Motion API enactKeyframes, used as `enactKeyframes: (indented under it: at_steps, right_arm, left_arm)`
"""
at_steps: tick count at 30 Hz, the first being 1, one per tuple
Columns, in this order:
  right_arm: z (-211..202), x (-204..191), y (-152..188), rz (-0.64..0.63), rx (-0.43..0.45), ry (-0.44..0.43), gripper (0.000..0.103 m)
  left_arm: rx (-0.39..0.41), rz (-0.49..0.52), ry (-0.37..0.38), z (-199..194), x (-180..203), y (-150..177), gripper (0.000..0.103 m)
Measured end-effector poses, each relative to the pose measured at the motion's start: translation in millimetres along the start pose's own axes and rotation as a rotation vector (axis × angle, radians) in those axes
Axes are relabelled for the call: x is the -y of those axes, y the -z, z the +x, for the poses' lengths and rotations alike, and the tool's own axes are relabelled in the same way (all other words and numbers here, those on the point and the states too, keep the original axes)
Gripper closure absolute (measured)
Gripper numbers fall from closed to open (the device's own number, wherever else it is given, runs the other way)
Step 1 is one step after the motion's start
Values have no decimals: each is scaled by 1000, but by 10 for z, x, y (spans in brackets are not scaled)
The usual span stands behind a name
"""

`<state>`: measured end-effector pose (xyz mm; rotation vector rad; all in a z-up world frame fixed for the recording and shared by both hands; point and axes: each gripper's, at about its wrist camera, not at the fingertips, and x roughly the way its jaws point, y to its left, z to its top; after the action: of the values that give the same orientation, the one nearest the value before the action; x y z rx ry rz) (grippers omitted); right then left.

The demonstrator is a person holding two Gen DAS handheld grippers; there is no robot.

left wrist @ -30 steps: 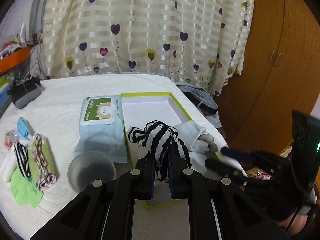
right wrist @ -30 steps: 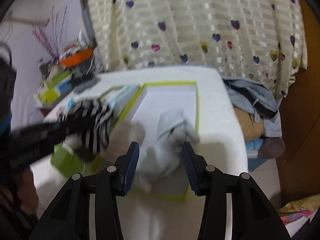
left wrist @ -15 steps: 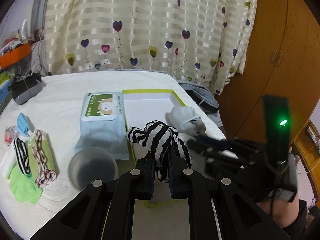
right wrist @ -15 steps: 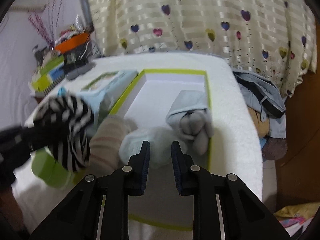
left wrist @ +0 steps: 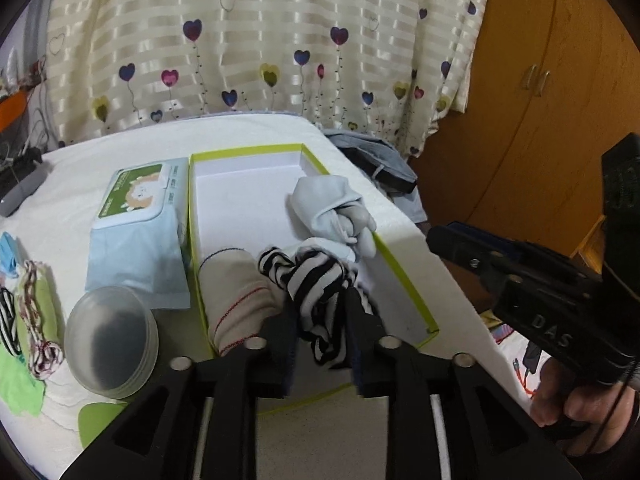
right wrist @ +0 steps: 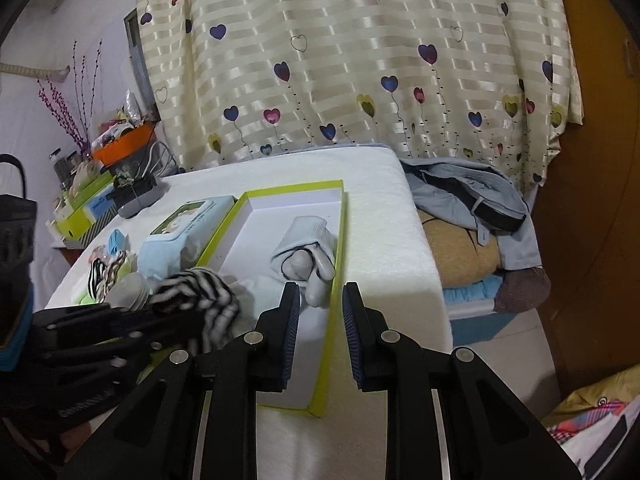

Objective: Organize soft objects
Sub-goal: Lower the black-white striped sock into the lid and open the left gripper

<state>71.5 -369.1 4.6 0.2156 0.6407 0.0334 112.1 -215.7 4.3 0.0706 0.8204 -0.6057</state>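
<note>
A white box with a green rim (left wrist: pixel 248 150) lies on the white bed. In it are a light blue and grey sock bundle (left wrist: pixel 328 204), a cream sock with red stripes (left wrist: pixel 236 292) and a pale sock (left wrist: pixel 328 246). A black-and-white striped sock (left wrist: pixel 316 276) rests on these, between the fingers of my left gripper (left wrist: pixel 320 300). Its jaws are opening and the pads stand apart beside the sock. My right gripper (right wrist: pixel 320 288) hovers over the box's near right rim (right wrist: pixel 334 320), jaws a narrow gap apart with nothing between them.
A blue wipes pack (left wrist: pixel 140 220) and a clear round lid (left wrist: pixel 110 344) lie left of the box. Several folded socks (left wrist: pixel 36 320) sit at the far left. Clothes (right wrist: pixel 472 196) are piled off the bed's right side, by a wooden wardrobe (left wrist: pixel 540 120).
My left gripper moved forward and down into the box and its jaws spread around the striped sock. My right gripper narrowed its jaws and drew back from the pale sock, now lying in the box.
</note>
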Motion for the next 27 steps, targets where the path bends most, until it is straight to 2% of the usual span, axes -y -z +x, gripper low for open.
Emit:
enactKeyframes:
  at_steps: [4, 16, 18, 20, 27]
  right_arm:
    - [-16, -25, -5, -6, 3, -10, 80]
    - [-262, -187, 8, -34, 36, -16, 80]
    - [-330, -251, 20, -41, 45, -10, 75]
    - [-395, -310, 38, -46, 56, -6, 56]
    - [-551, -604, 110, -90, 62, -11, 53]
  left_arm:
    - [16, 16, -3, -45, 39, 12, 71]
    - [80, 9, 2, -412, 31, 34, 71]
    - [97, 7, -1, -519, 17, 51, 71]
    - [114, 1, -7, -625, -9, 75, 71]
    - [158, -42, -48, -949, -198, 221, 71]
